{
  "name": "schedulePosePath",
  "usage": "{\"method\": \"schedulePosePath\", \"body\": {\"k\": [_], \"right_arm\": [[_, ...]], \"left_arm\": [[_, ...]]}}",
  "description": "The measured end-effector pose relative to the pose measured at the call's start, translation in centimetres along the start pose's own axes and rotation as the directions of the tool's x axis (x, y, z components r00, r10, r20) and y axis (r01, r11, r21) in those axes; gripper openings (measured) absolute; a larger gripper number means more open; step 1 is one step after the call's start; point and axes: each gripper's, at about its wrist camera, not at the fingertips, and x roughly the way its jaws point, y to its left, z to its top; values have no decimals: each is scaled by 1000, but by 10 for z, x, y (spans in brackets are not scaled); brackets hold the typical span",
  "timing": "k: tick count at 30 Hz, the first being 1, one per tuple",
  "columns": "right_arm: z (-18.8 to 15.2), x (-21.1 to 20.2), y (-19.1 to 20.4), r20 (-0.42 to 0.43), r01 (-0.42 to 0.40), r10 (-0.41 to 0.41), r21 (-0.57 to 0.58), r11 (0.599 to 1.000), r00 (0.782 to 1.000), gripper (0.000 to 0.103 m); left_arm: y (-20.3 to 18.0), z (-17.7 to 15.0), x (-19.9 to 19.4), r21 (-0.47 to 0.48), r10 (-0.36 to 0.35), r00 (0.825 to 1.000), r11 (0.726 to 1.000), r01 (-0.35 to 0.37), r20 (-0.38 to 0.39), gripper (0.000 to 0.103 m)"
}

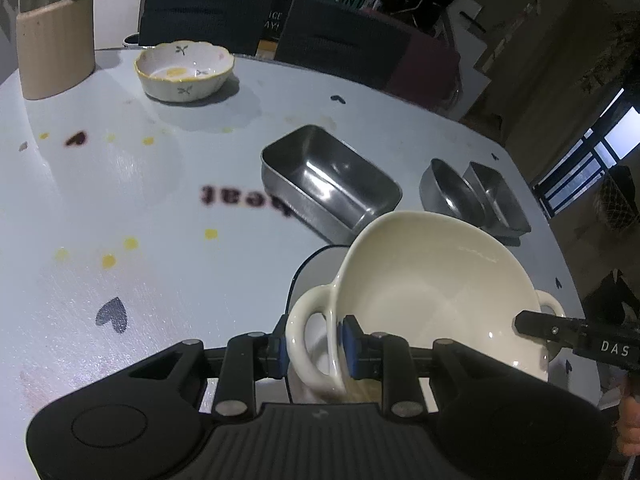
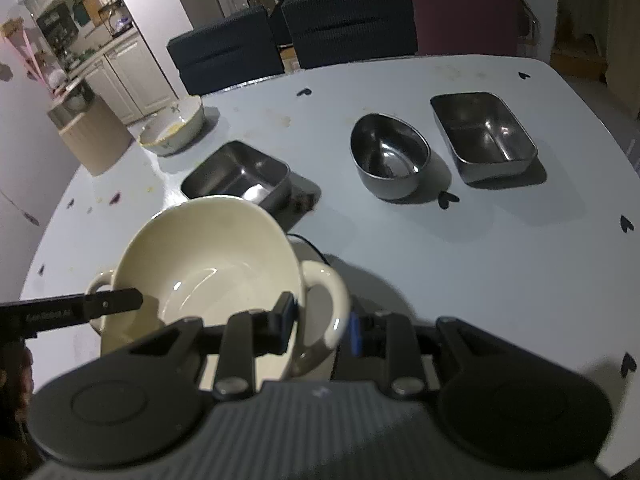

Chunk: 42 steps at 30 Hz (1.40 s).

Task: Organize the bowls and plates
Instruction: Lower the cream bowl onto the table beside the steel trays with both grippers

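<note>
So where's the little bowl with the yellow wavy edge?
The flowery bowl sits at the table's far left in the left wrist view, beside the beige canister and well behind the nearest steel tray.

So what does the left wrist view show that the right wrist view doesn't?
Only the left wrist view shows the left claw clamped on the cream bowl's handle, and the word printed on the table. Only the right wrist view shows the right claw on the other handle and the kitchen cabinets. Both show three steel containers and the floral bowl.
</note>
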Motion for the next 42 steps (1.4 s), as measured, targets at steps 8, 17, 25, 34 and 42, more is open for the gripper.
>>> {"method": "schedulePosePath", "body": {"k": [8,17,25,34,42], "right_arm": [[2,9,4,-29,18,-19,-31,999,999,32],[5,21,10,-72,49,-53,-58,997,996,32],[6,28,11,-90,70,-76,-67,995,993,32],[7,30,15,-98,76,-84,-86,993,992,32],[6,33,16,-113,63,-79,-142,988,990,33]], "left_arm": [[11,-2,14,-6,-10,1000,1000,10,-14,30],[19,-6,31,-16,-2,998,1000,2,-55,32],[21,-7,39,-19,1,997,1000,-2,-74,33],[21,-7,43,2,13,997,1000,-13,-70,35],[20,-6,42,45,32,997,999,-29,-70,36]]}}
